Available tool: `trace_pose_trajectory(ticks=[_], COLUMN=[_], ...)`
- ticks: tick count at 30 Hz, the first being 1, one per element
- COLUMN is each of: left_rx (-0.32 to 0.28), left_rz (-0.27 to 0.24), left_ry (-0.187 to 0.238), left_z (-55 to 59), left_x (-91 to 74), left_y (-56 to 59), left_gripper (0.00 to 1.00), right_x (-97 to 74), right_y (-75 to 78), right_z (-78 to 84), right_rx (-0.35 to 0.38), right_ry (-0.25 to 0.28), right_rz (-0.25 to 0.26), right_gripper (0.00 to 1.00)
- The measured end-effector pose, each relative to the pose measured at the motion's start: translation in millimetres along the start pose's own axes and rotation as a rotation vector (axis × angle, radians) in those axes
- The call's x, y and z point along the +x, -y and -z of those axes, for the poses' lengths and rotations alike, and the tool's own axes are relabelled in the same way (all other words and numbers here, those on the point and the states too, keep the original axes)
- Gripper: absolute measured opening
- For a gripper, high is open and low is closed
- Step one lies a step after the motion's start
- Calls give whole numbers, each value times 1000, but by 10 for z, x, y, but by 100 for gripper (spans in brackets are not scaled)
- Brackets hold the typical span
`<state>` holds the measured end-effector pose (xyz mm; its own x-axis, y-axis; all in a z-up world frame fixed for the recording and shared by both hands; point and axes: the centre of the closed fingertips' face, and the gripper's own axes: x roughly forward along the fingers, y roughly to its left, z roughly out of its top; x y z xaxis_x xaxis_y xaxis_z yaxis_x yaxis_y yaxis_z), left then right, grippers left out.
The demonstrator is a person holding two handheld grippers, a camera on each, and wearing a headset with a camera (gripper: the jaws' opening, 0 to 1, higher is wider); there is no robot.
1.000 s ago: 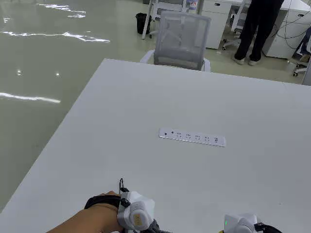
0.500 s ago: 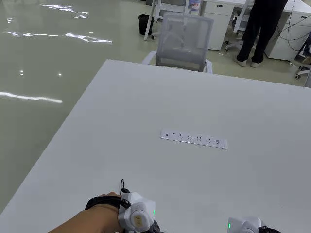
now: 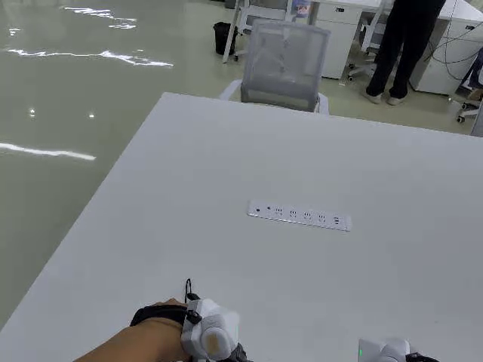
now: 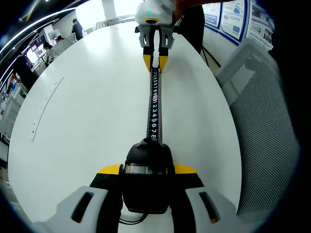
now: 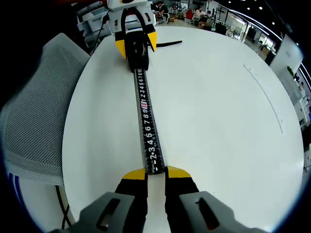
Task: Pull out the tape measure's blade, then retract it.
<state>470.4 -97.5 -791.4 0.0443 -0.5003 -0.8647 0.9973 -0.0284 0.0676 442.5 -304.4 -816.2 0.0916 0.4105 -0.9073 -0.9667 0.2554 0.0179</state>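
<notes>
In the left gripper view my left gripper (image 4: 148, 169) is shut on the black tape measure case (image 4: 147, 177), which sits between its yellow-tipped jaws. The blade (image 4: 154, 107), with black numbers, runs straight over the white table to my right gripper (image 4: 154, 62). The right gripper view shows my right gripper (image 5: 155, 173) shut on the blade's end (image 5: 153, 167). From there the blade (image 5: 145, 111) leads back to the case in the left gripper (image 5: 135, 44). Both grippers sit at the bottom edge of the head view, the left gripper (image 3: 210, 339) and the right gripper (image 3: 386, 351).
A white power strip (image 3: 299, 216) lies mid-table (image 3: 226, 166). A grey mesh chair (image 3: 283, 64) stands at the far edge, with a person (image 3: 404, 45) behind it. Another mesh chair (image 4: 262, 97) is beside the near edge. A black cord (image 5: 167, 44) lies by the case.
The right gripper has slipped slightly lower and to the right at the bottom edge of the head view. The left gripper holds its place. The camera shifted a little.
</notes>
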Motion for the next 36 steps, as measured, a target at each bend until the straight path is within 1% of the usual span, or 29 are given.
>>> trace_pose_trajectory(ticks=[36], left_rx=[-4], left_rz=[-3], left_ry=[0], left_z=[-3], left_x=[10], left_y=[-16], left_gripper=[33], right_x=[-64], right_y=[32], right_z=[143], right_rx=[14], right_ry=[-6], right_rz=[8], right_gripper=[10])
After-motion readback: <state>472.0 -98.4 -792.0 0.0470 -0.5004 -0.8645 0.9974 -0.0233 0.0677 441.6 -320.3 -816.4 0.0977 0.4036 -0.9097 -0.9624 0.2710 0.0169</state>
